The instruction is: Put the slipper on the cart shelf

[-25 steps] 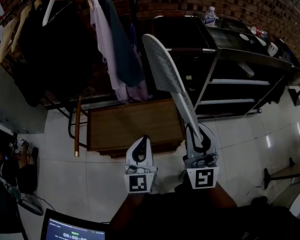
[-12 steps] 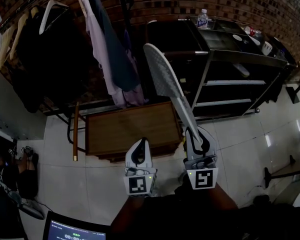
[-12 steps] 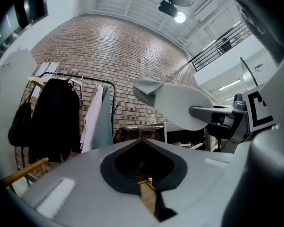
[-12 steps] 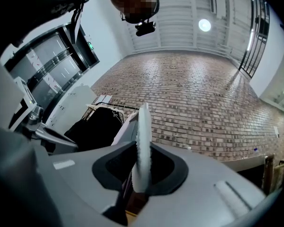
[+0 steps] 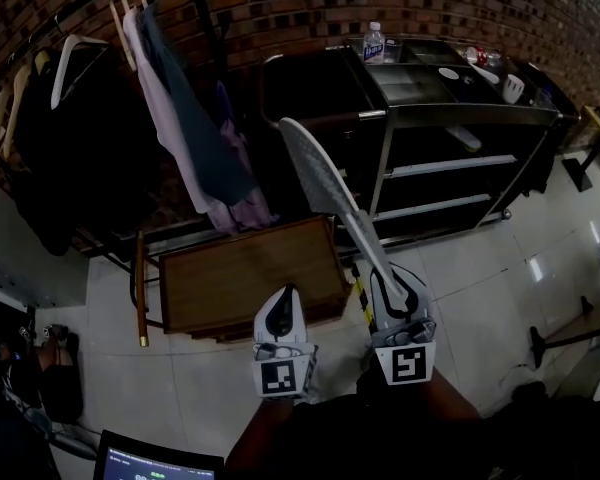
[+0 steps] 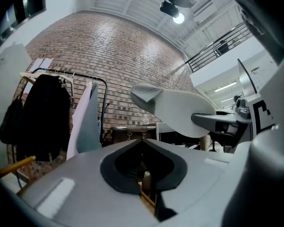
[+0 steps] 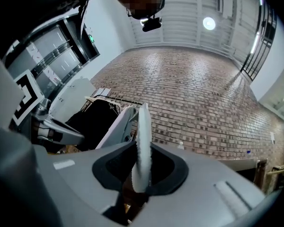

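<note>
A long white slipper (image 5: 325,178) sticks up and to the left from my right gripper (image 5: 392,290), which is shut on its heel end. In the right gripper view the slipper (image 7: 143,122) stands edge-on between the jaws of that gripper (image 7: 143,148). My left gripper (image 5: 283,308) hangs beside it, shut and holding nothing. The left gripper view shows its jaws (image 6: 142,141) meeting at the tip, with the slipper (image 6: 180,110) off to the right. The black cart (image 5: 450,118) with several shelves stands ahead to the right, against the brick wall.
A water bottle (image 5: 373,41) and small items (image 5: 485,63) sit on the cart's top. A low wooden crate (image 5: 245,278) lies on the floor right in front of the grippers. Clothes hang on a rack (image 5: 170,118) at the left. A laptop screen (image 5: 150,463) shows at the bottom left.
Both grippers have moved toward the cart, the right one still holding the slipper. In the head view the cart, crate and clothes rack have slid to the left.
</note>
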`<state>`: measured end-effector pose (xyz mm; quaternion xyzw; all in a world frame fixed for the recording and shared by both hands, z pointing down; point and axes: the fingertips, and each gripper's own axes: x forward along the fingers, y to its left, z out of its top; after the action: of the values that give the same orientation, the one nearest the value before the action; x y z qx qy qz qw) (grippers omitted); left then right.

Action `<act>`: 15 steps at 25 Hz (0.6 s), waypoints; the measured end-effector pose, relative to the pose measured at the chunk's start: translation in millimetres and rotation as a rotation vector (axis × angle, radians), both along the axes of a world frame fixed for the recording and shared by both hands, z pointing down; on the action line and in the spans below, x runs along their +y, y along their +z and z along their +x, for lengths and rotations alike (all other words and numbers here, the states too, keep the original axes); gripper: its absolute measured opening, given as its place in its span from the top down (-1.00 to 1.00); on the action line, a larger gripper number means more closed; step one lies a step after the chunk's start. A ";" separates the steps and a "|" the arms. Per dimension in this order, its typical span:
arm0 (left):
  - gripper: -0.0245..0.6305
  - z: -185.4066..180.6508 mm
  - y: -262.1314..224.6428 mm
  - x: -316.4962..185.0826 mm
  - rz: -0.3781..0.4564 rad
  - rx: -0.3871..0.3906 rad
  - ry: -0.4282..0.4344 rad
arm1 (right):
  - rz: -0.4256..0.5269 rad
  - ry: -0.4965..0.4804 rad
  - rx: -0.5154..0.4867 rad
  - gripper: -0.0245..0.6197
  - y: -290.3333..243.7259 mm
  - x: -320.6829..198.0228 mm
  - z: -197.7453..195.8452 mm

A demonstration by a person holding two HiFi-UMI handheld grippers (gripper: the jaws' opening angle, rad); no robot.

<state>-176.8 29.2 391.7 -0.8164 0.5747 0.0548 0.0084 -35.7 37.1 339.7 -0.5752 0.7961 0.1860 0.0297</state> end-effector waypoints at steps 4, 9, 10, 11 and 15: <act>0.87 29.8 3.0 -18.0 -0.013 -0.006 0.032 | -0.023 0.026 -0.006 0.71 8.0 -10.7 29.9; 0.87 76.7 7.3 -45.8 -0.039 -0.007 0.063 | -0.057 0.054 0.014 0.71 16.4 -29.6 79.3; 0.87 87.4 5.1 -53.2 -0.037 -0.005 0.068 | -0.065 0.055 0.014 0.71 18.2 -34.5 90.8; 0.87 98.8 2.8 -61.2 -0.032 -0.004 0.073 | -0.074 0.054 0.008 0.71 20.5 -39.4 102.7; 0.87 142.7 -7.1 -85.9 0.003 -0.003 0.102 | -0.122 0.053 0.009 0.71 42.6 -50.8 147.3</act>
<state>-34.1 -56.6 384.6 -0.8447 0.5323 0.0550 0.0076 111.6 -13.7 382.2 -0.5960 0.7905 0.1404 -0.0141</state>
